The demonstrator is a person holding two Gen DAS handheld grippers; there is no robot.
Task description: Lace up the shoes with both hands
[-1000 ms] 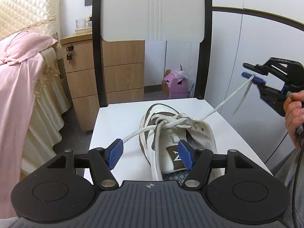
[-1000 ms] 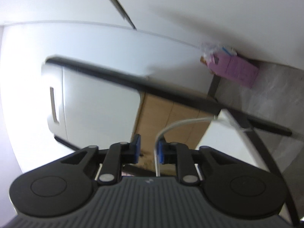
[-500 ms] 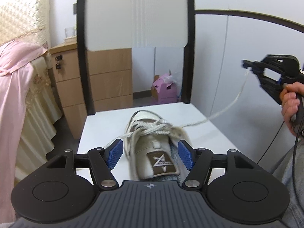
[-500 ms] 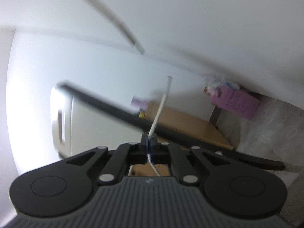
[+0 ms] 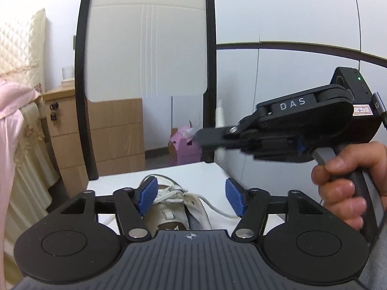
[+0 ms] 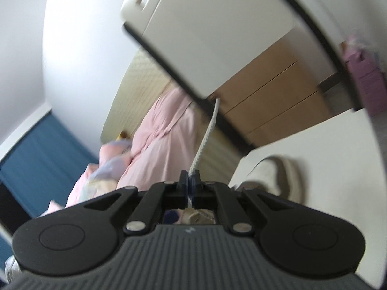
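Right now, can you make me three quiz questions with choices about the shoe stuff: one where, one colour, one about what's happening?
1. Where is the shoe?
A. on the white table
B. on the floor
C. on the bed

2. What colour are the left hand-held gripper pads?
A. red
B. blue
C. green

3. What is the right hand-held gripper doing?
A. gaping empty
B. pinching the shoelace
C. holding a cup

Answers: 1 A, the shoe rests on the tabletop. 2 B, both pads show blue. 3 B, the jaws are shut on the lace.
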